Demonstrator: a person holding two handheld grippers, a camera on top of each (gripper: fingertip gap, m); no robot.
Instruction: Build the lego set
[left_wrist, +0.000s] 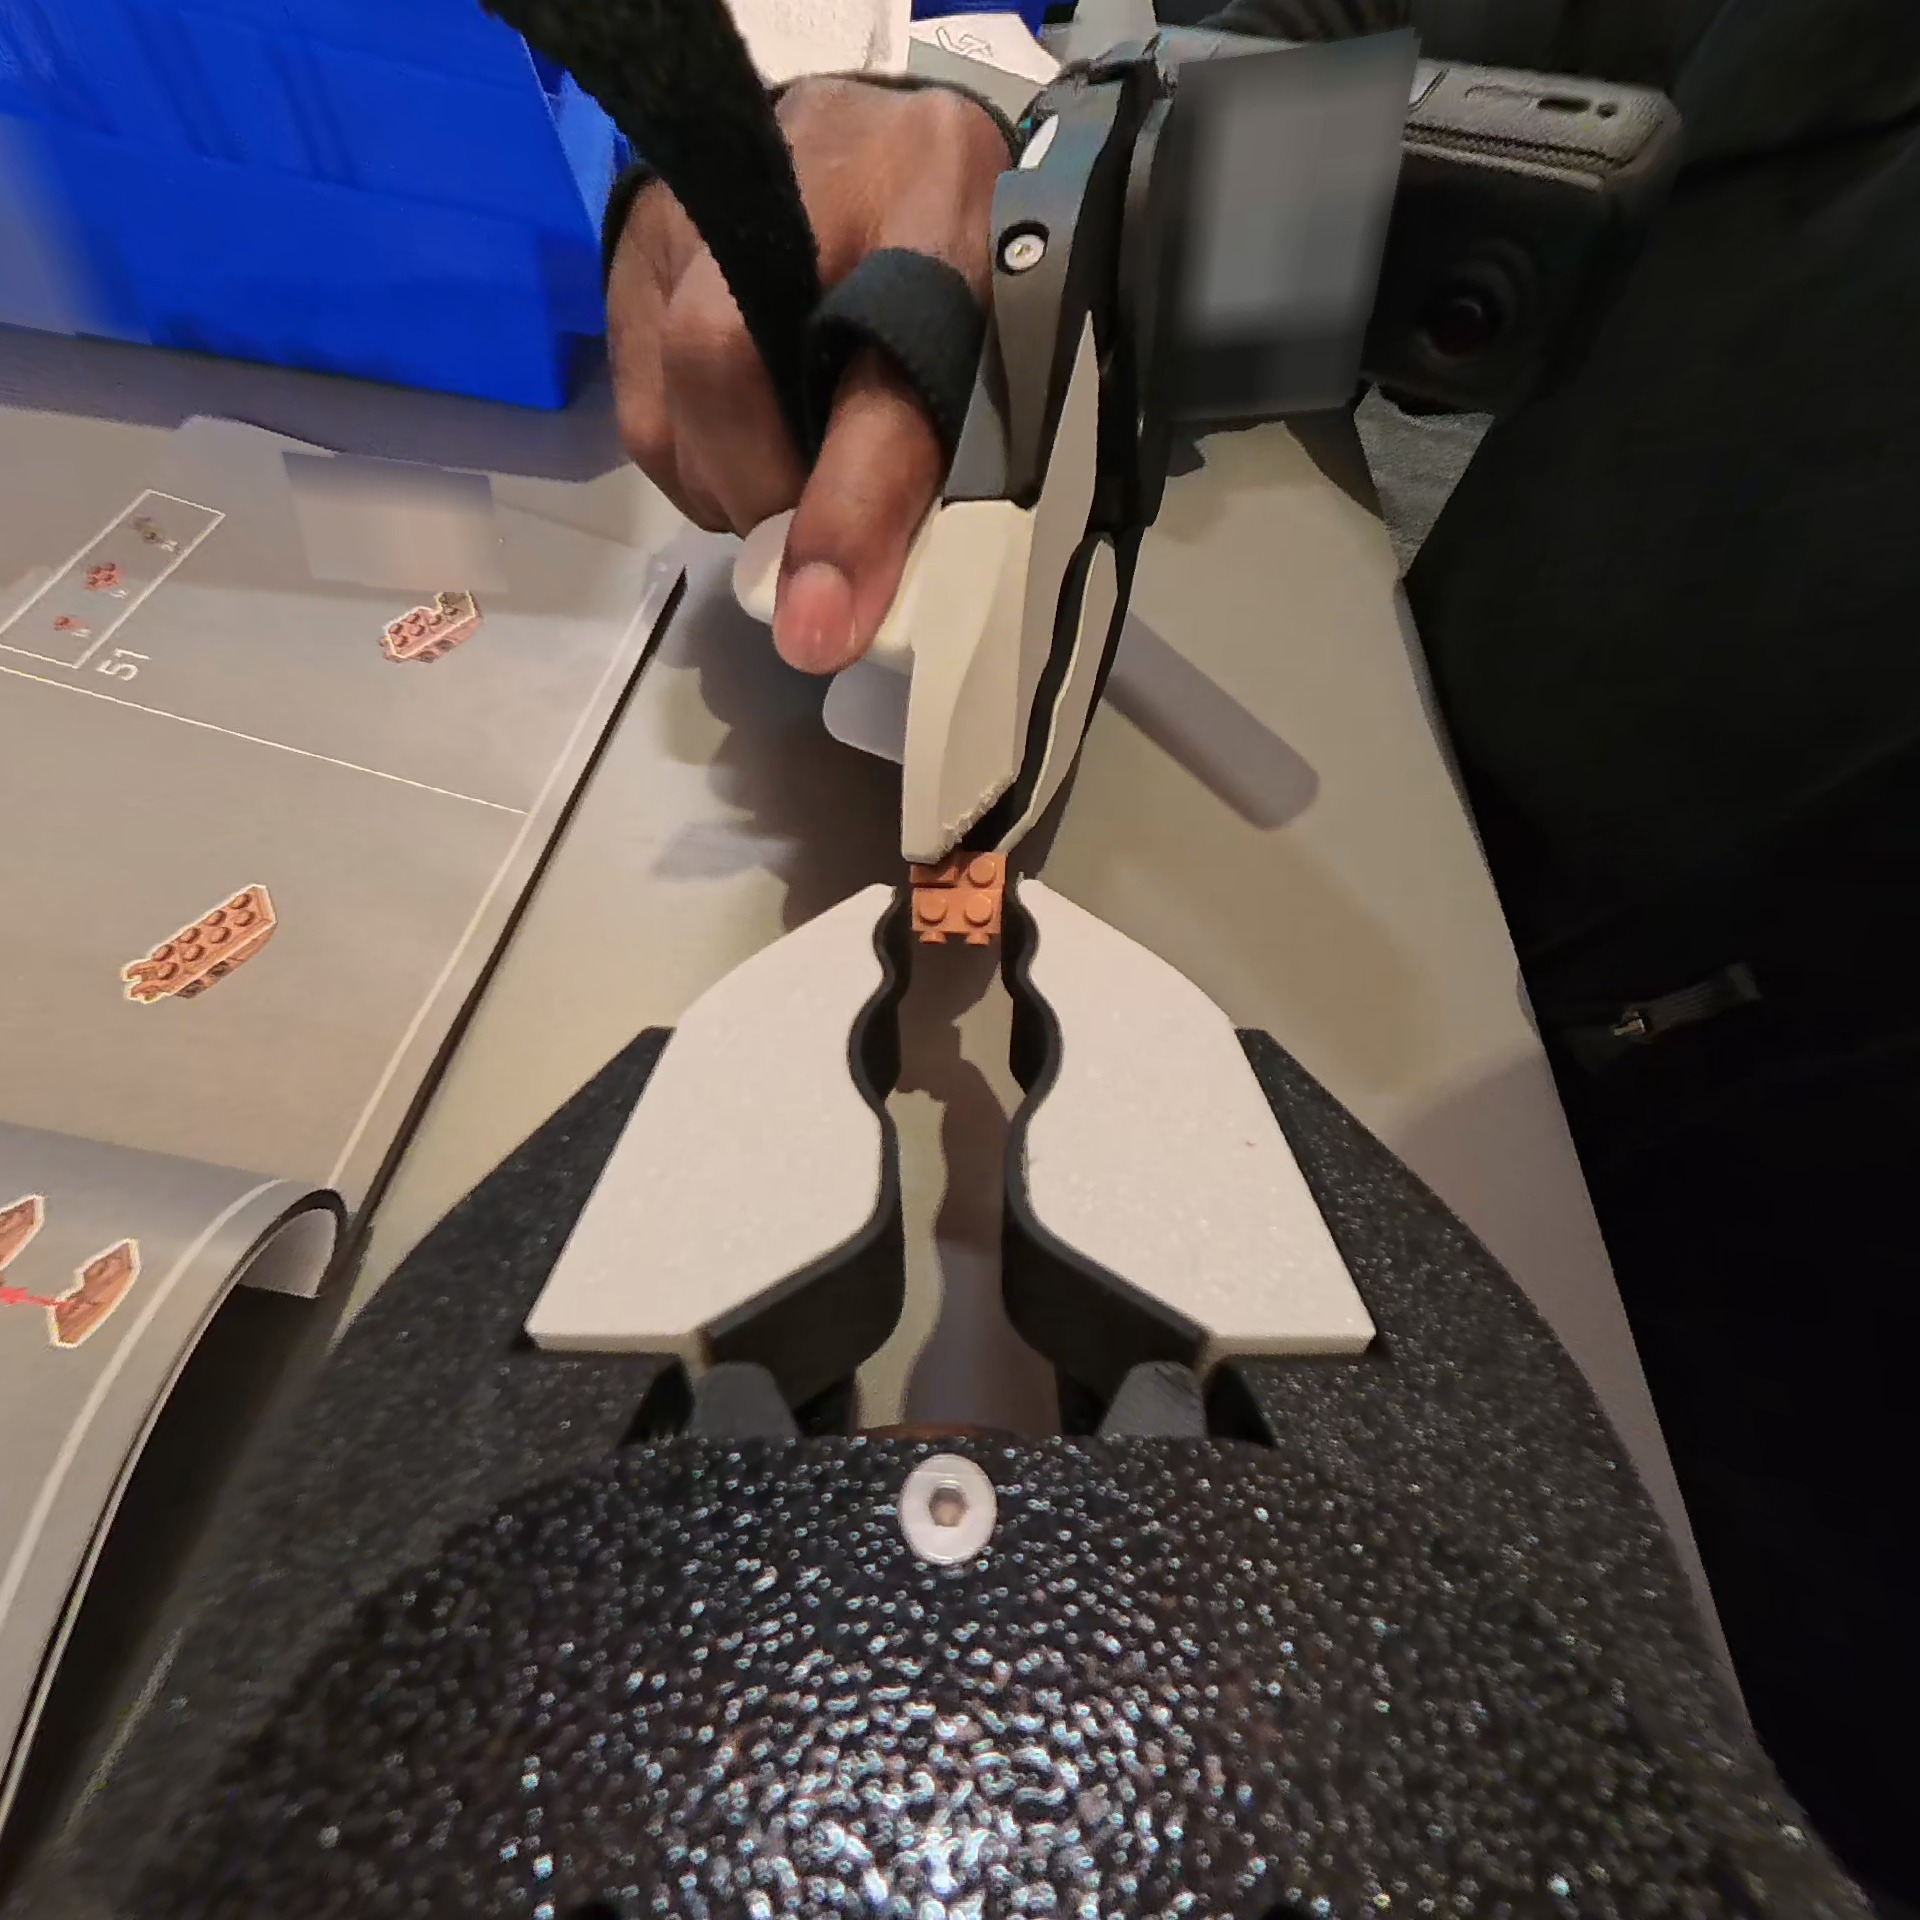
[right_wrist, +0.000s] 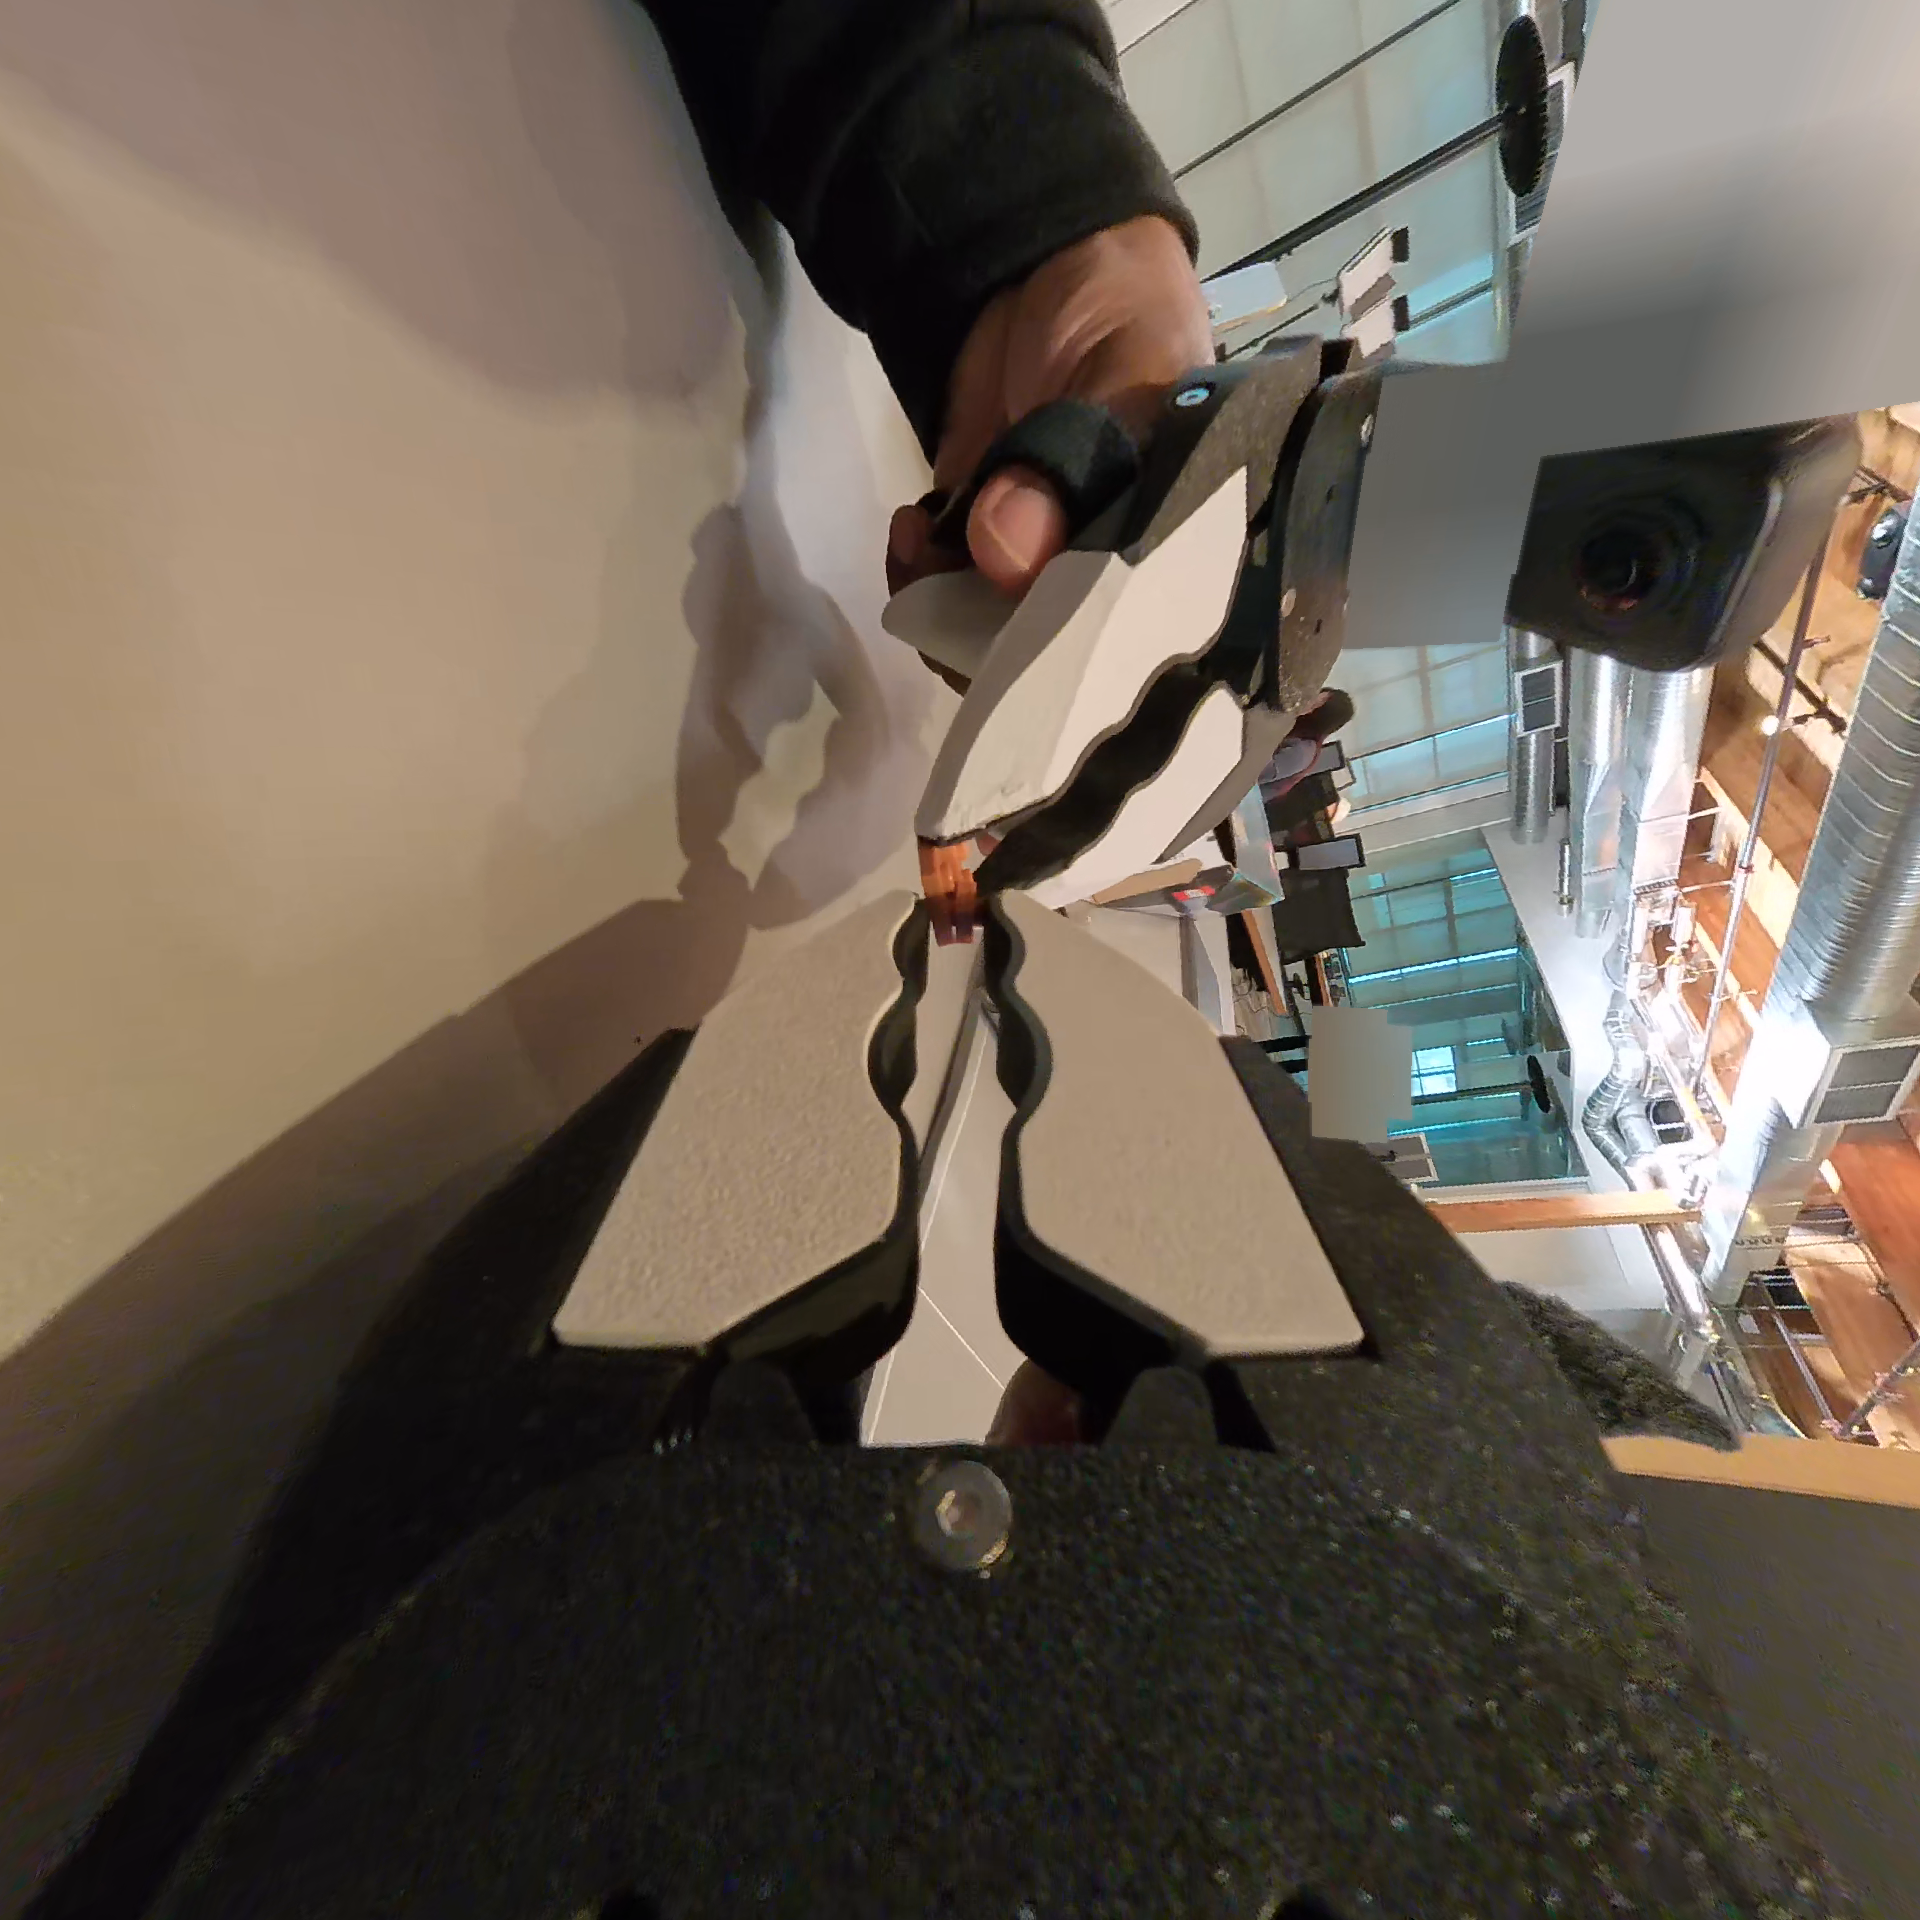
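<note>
A small orange-brown brick assembly (left_wrist: 956, 906) hangs above the grey table, caught between both grippers, which meet tip to tip. My left gripper (left_wrist: 956, 902) is shut on its nearer studded piece, one pad on each side. My right gripper (left_wrist: 971, 836) comes down from above, shut on the farther piece (left_wrist: 977, 871). In the right wrist view my right gripper (right_wrist: 954, 920) pinches the brick (right_wrist: 951, 914) edge-on. The left gripper (right_wrist: 961, 847) grips the orange end just beyond it. A hand holds each gripper.
An open instruction booklet (left_wrist: 260, 779) with brick drawings lies on the left of the grey table (left_wrist: 1299, 935). A blue bin (left_wrist: 312, 156) stands at the back left. A person in dark clothing (left_wrist: 1714, 831) is close on the right. Less than 4 cm separates the two grippers' tips.
</note>
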